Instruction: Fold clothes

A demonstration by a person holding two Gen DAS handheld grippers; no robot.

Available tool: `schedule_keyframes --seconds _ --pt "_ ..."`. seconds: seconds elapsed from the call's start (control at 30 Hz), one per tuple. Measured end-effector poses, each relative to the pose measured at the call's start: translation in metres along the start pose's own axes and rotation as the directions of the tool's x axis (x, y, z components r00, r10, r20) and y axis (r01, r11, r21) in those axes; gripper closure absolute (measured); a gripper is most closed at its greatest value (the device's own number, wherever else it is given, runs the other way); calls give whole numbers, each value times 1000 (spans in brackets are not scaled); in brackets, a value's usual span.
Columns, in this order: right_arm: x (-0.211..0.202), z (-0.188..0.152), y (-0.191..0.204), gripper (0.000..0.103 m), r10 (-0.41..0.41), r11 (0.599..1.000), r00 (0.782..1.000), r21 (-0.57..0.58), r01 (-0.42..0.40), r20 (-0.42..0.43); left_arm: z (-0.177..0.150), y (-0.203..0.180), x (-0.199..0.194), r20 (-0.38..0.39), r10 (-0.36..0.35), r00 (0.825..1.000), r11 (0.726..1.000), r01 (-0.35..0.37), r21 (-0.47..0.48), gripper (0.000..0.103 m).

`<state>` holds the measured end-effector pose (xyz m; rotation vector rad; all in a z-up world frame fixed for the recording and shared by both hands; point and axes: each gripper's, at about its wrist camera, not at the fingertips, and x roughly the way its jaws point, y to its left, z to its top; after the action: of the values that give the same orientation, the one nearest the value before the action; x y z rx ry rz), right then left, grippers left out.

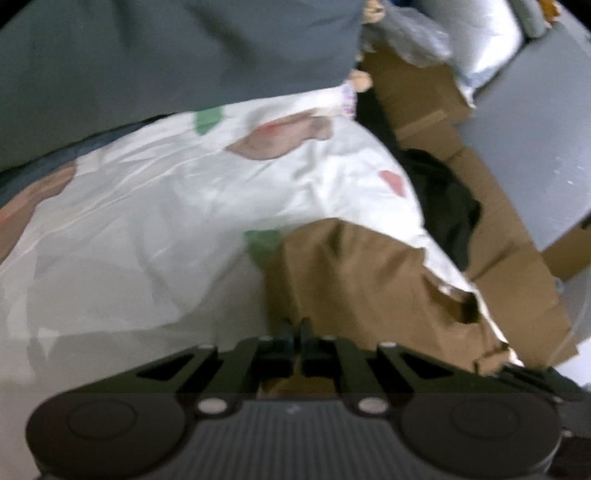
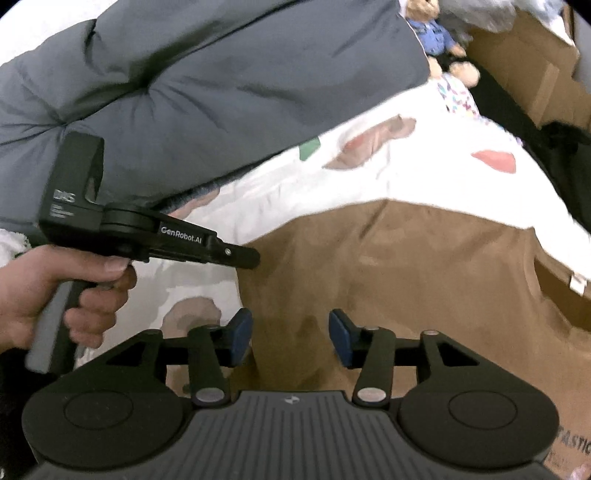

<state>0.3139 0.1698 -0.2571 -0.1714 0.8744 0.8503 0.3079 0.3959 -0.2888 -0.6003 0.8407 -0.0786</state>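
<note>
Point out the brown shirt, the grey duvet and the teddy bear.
brown shirt [image 2: 406, 266]: right wrist view, on the middle of its flat front.
grey duvet [image 2: 221, 85]: right wrist view, on its quilted top.
teddy bear [image 2: 437, 35]: right wrist view, on its blue-clad body.

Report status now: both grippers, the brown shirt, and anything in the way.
Left gripper shut at brown shirt edge; grip on cloth unclear. Right gripper open above shirt, nothing between pads. Shirt spread on white printed sheet. Grey duvet behind, clear.

Ahead of the tongs, a plain brown garment [image 2: 388, 266] lies on a white sheet [image 2: 280, 192] printed pink and green; beyond, a grey quilt [image 2: 207, 81].
</note>
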Motion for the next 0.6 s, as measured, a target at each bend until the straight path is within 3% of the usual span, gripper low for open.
schedule_keyframes --seconds 0.33,0.6 --pt "21 18 30 52 -47 997 998 -65 50 47 14 -24 -16 -23 -135 991 991 135 -8 100" --pt "24 29 31 52 -137 990 985 -29 141 105 19 -43 -9 -74 -140 987 989 143 29 100"
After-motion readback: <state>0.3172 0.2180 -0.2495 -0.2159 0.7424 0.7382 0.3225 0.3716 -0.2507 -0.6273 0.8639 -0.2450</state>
